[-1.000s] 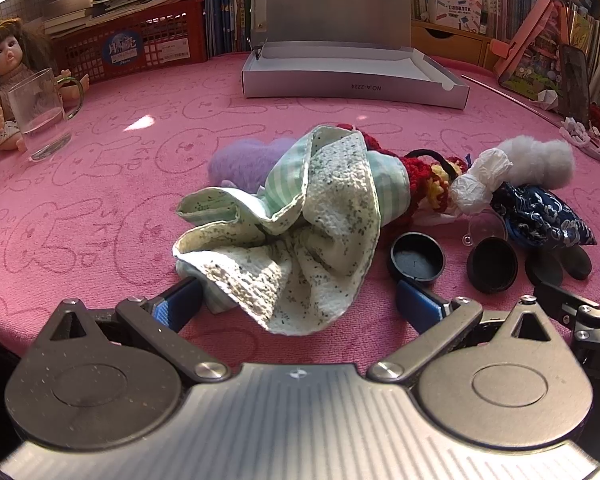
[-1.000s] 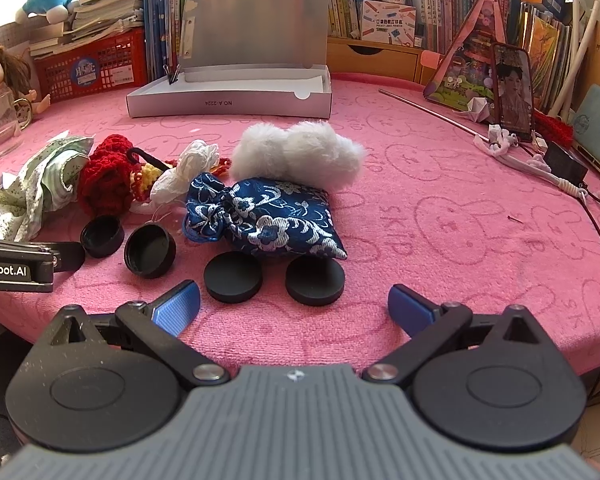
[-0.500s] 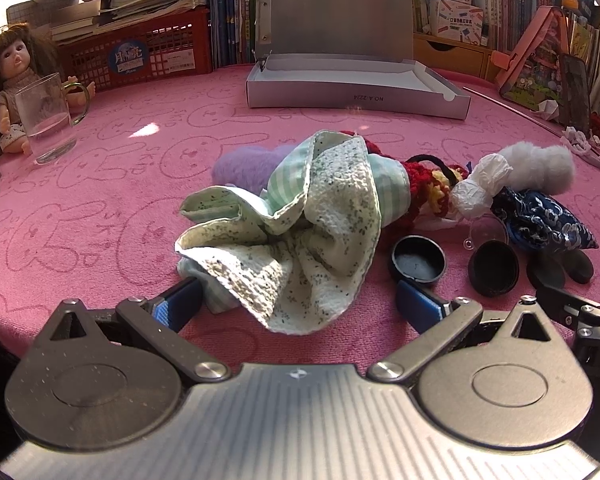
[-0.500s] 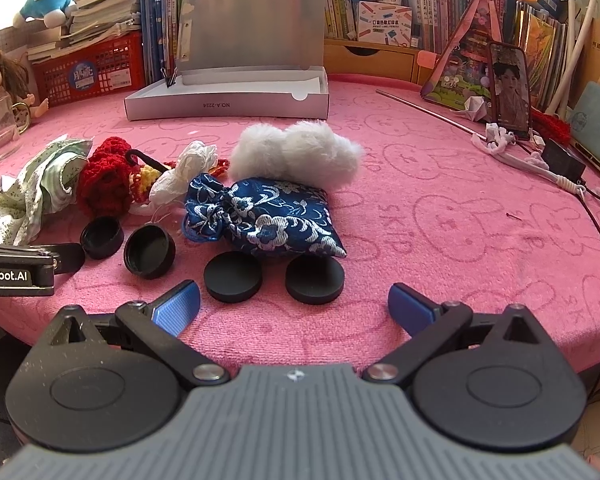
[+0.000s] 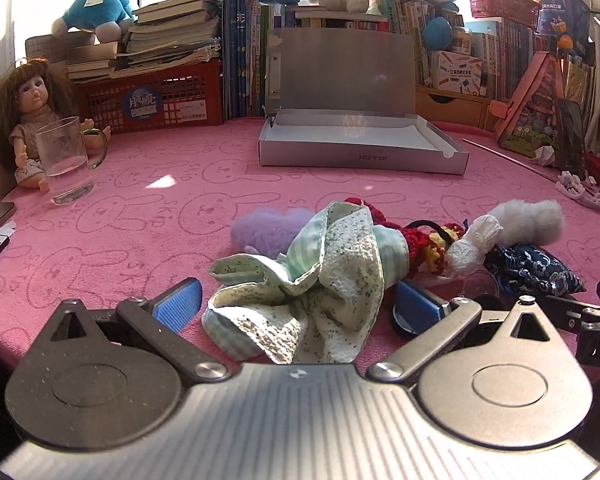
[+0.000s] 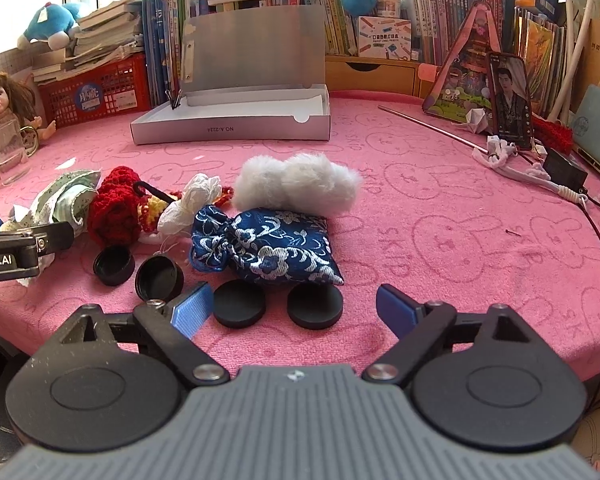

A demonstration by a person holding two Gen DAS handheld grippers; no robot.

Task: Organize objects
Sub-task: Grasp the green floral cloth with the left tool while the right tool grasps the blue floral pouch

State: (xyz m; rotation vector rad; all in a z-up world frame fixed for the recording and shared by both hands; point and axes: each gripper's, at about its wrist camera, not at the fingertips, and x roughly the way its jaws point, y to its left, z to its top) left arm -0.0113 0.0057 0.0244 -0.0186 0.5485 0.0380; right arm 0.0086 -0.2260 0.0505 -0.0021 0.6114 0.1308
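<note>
A: What is different now from a moment ago?

B: The left hand-held gripper (image 5: 296, 304) has moved forward and lower. The green cloth (image 5: 320, 280) now lies right between its two blue pads (image 5: 180, 304), and the view has tilted up, so more of the bookshelf shows. The cloth itself has not moved; it keeps the same crumpled shape on the pink tabletop (image 5: 140, 216).

A: So is the cloth already grasped?

B: No. The jaws stand wide apart on both sides of the cloth, released, and the pads do not press it. I judge that this is the approach for the first pick and that no object is organized yet.

A: And the right one?

B: The right hand-held gripper (image 6: 292, 312) is also spread and holds nothing. It hovers low at the near edge, almost as it was before, with two black discs (image 6: 240, 308) just in front of its fingers. Behind them lies the blue patterned pouch (image 6: 268, 248), then the white fluffy piece (image 6: 296, 188).

A: Where should the things go?

B: Probably into the open gray box (image 5: 360, 140) far back on the tabletop; its lid stands up and inside looks empty. The cloth leans on the red knitted item (image 6: 114, 212), so closing could drag that too.
</note>
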